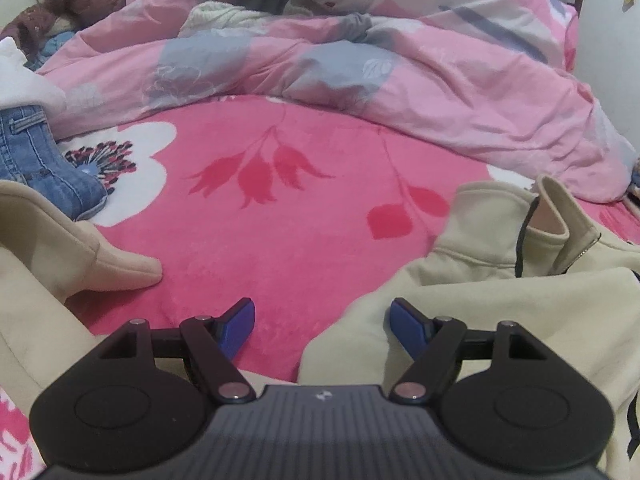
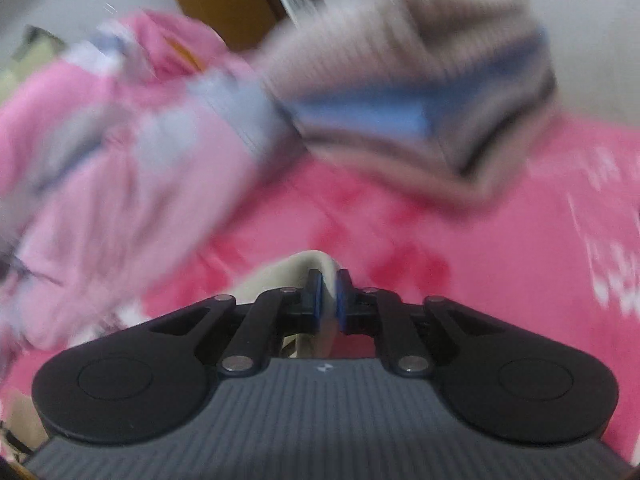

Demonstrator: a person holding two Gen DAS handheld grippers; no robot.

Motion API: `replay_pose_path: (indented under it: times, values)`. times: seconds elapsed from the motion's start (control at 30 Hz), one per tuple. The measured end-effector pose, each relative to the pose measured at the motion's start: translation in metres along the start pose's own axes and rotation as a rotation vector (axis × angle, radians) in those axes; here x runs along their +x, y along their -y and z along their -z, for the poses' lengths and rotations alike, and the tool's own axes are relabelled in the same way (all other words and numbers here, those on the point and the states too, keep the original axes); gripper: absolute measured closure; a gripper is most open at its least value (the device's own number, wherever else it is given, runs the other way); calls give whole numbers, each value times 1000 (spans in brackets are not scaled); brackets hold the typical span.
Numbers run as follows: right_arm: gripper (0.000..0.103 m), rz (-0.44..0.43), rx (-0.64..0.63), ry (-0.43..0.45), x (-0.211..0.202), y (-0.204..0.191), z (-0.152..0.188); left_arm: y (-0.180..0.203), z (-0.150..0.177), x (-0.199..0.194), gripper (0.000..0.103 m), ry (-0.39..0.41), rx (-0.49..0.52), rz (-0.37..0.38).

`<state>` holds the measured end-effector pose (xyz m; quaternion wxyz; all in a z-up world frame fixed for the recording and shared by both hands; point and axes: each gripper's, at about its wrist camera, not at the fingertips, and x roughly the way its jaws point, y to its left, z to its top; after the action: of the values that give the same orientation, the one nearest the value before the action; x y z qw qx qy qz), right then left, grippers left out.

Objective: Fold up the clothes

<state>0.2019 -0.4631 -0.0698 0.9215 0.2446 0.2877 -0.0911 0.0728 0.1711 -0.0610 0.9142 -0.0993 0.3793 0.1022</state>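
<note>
A: Mid-fold, by the look of it. Cream fleece zip-up jacket spread over the pink flowered plush blanket, collar and zipper up at two o'clock, one sleeve trailing off at nine.

B: Left gripper spread wide with nothing between, hovering just over the jacket's near edge. Right gripper pinched tight on a cream fabric fold; right view badly smeared.

A: Next, probably: carry that pinched edge across and lay it flat, then seat the left jaws on the hem.

B: Open blanket from eleven to one. Crumpled pink quilt walling off twelve, blue denim jeans crowding ten. Striped folded cloth beyond the right gripper at one.
</note>
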Motion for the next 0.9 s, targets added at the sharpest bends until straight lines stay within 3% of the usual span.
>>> replay_pose_path:
  times: [0.1,0.17,0.23,0.37,0.47,0.6,0.7,0.8,0.9]
  values:
    - [84,-7,58,-51,-3,15,8,0,-8,-9,28,23,14,1]
    - [64,-17,98,-27,-20,24,8,0,-17,-17,28,54,22,16]
    - [50,-8,116,40,-50,30,8,1,-31,-21,26,76,43,46]
    - [47,-7,76,150,-97,22,4,12,-54,-7,20,33,127,135]
    - [40,-128,-62,168,-108,-18,4,21,-62,21,20,-51,195,212]
    - [21,-399,-379,11,-78,-112,16,23,-65,53,20,-167,245,334]
    - [16,-571,-633,-147,-37,-186,35,22,-62,63,20,-191,282,392]
    - [16,-585,-821,-269,21,-249,50,21,-57,74,20,-217,316,404]
    - [16,-600,-878,-374,64,-288,64,23,-51,82,19,-210,351,393]
